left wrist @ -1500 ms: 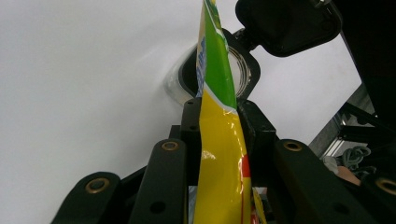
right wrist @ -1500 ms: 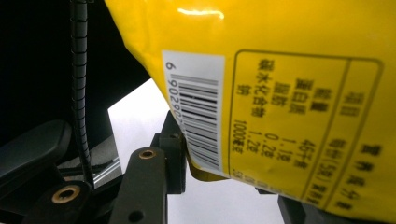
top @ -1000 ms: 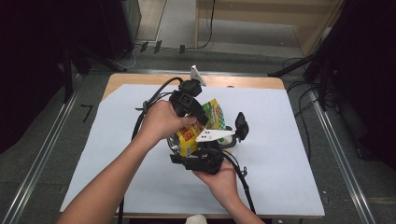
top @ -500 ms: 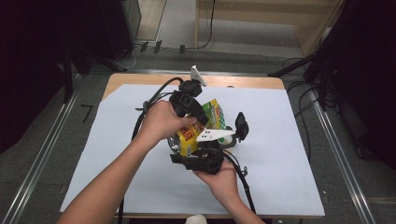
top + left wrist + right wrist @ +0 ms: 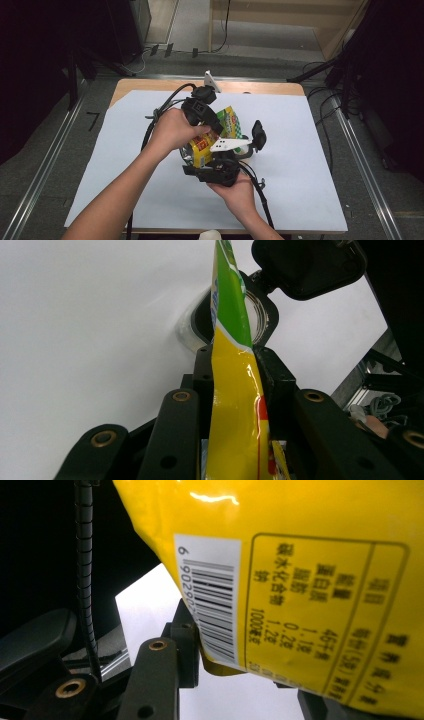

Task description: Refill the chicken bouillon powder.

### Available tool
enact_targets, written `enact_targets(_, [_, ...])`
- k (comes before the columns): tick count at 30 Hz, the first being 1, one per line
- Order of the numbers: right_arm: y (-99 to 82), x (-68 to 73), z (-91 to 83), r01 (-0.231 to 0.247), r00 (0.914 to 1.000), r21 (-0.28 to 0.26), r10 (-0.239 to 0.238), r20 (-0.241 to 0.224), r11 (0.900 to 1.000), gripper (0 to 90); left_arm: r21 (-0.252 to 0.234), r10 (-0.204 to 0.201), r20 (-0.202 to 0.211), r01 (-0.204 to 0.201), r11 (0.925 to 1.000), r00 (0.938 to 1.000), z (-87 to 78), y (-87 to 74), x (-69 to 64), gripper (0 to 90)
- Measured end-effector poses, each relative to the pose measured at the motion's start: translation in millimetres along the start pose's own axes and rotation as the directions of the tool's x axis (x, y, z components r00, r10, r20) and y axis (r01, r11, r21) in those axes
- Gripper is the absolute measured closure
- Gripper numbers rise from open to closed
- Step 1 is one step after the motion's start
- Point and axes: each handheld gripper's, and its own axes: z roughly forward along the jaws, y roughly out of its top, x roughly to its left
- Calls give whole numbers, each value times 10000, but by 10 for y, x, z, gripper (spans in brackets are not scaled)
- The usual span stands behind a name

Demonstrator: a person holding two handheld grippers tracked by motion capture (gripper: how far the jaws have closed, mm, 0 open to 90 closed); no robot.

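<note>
Both your claws squeeze the yellow and green snack bag above the white surface: your left claw pinches its edge, your right claw grips its back
</note>
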Motion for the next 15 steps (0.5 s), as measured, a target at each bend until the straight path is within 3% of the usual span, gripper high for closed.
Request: enact_targets(15, [1, 2, 1, -12, 10000, 4, 12, -3, 10000, 647, 0, -20, 20, 20, 10000, 10000, -1, -2, 3, 749])
